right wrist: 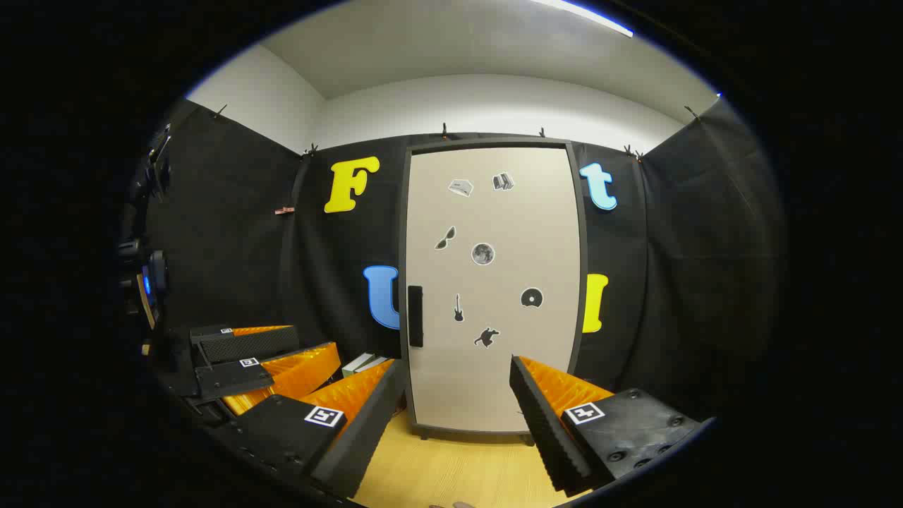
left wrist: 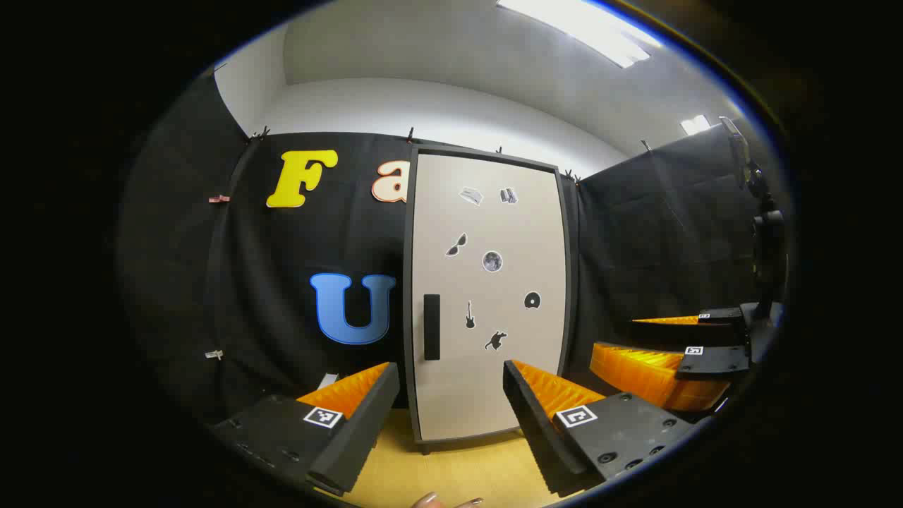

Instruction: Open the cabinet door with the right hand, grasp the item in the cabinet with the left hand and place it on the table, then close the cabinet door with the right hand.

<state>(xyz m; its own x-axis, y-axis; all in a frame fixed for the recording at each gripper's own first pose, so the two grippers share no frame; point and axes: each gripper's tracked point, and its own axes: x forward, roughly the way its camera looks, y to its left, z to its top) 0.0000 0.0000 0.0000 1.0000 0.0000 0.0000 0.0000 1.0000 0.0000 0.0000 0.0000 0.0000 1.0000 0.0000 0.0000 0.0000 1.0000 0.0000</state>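
A tall cabinet stands on the wooden table against the back wall, its pale door (left wrist: 490, 296) (right wrist: 494, 282) closed and dotted with small dark stickers. A black vertical handle (left wrist: 432, 327) (right wrist: 415, 316) sits on the door's left edge. My left gripper (left wrist: 451, 416) is open in front of the door, some way short of it, with nothing between its fingers. My right gripper (right wrist: 458, 416) is also open and holds nothing, facing the door at a similar distance. In the left gripper view the right gripper (left wrist: 670, 353) appears off to the right. The left gripper (right wrist: 247, 360) lies off to the left in the right gripper view.
The light wooden table (left wrist: 451, 473) (right wrist: 451, 473) runs from the grippers to the cabinet's foot. Black cloth walls close in both sides. A dark stand with a device (right wrist: 144, 275) rises at the far left. A small pale object (right wrist: 363, 363) lies left of the cabinet base.
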